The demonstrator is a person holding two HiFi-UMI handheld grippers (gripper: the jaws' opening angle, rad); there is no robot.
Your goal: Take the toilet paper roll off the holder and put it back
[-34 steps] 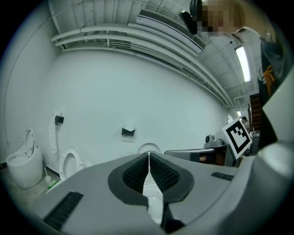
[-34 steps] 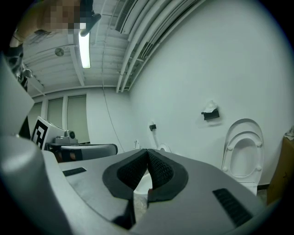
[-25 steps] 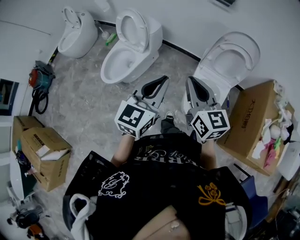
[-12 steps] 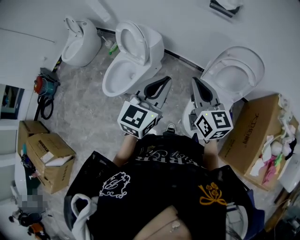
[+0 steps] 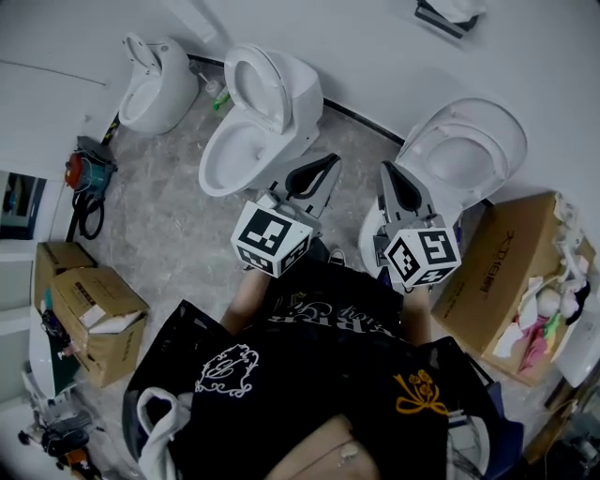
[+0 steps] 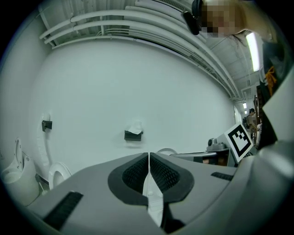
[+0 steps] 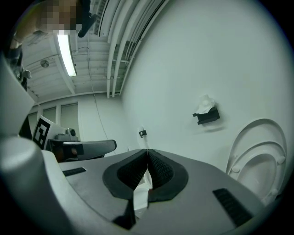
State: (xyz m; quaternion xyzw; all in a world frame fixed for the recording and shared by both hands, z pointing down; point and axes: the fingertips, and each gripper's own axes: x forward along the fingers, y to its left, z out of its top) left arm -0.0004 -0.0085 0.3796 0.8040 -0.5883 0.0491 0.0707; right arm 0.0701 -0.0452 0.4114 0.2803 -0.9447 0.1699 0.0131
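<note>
A black wall holder (image 5: pixel 441 17) with white toilet paper (image 5: pixel 464 7) on top sits high on the white wall at the far right. The left gripper view shows the holder (image 6: pixel 133 135) and its paper (image 6: pixel 136 127) straight ahead, well away. In the right gripper view the holder (image 7: pixel 206 115) hangs up to the right. My left gripper (image 5: pixel 328 161) and right gripper (image 5: pixel 387 169) are held side by side in front of the person's body, both pointing toward the wall. Both are shut with nothing between the jaws, as seen in the left (image 6: pixel 149 156) and right (image 7: pixel 147 151) gripper views.
Three white toilets stand along the wall: one at far left (image 5: pixel 155 70), one in the middle (image 5: pixel 253 112), and one with its lid up on the right (image 5: pixel 459 159). Cardboard boxes sit at left (image 5: pixel 89 319) and right (image 5: pixel 511 262). A second black holder (image 6: pixel 46 125) is on the wall at left.
The head view has tipped up a little, bringing the wall holder into the top right. Both grippers stay shut and nearly in the same place.
</note>
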